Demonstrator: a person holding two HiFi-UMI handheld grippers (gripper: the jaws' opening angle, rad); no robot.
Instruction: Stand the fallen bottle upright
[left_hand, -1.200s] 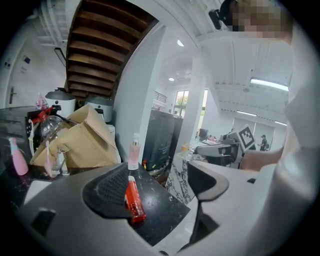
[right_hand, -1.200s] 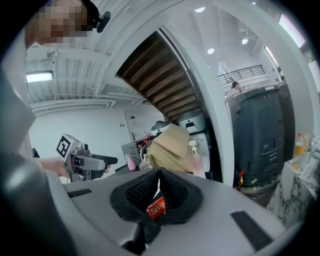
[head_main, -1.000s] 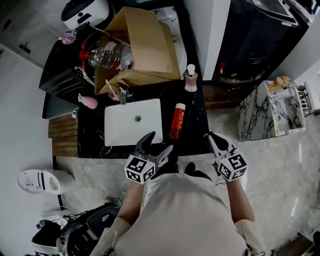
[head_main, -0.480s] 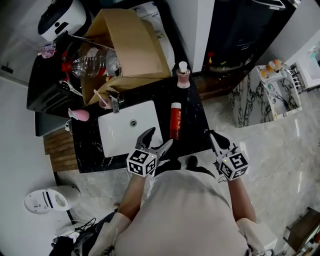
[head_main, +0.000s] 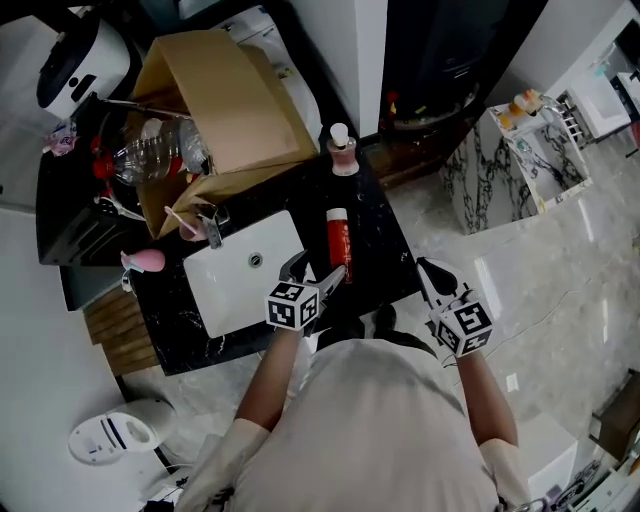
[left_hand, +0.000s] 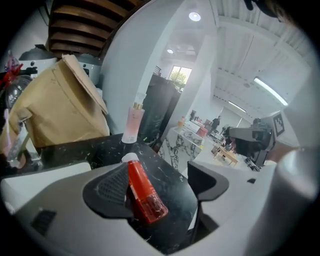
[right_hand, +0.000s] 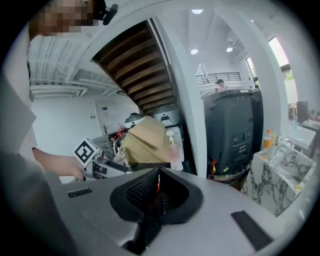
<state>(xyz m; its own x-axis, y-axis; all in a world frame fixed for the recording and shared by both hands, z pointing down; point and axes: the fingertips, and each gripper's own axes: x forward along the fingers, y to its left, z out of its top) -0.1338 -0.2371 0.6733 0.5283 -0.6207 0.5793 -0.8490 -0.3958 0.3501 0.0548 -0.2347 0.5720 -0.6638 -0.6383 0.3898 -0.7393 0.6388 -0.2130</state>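
The right gripper (head_main: 431, 272) hangs off the near right corner of the black tabletop (head_main: 388, 262). In its own view its 2 fingers (right_hand: 141, 192) are pressed together with nothing held between them.

The left gripper (head_main: 316, 270) is over the tabletop's near edge, just right of the white sink (head_main: 222, 296). Its 2 fingers (left_hand: 111, 189) are spread wide.

The red bottle (head_main: 339, 243) lies on its side on the tabletop beside the sink, with its white cap pointing away from the person. In the left gripper view its near end (left_hand: 146, 199) sits between the spread fingers, close to the left 1. Whether they touch cannot be told.

Farther back a pink bottle (head_main: 342, 150) stands upright near the tabletop's far edge. To its left is an open cardboard box (head_main: 232, 100).
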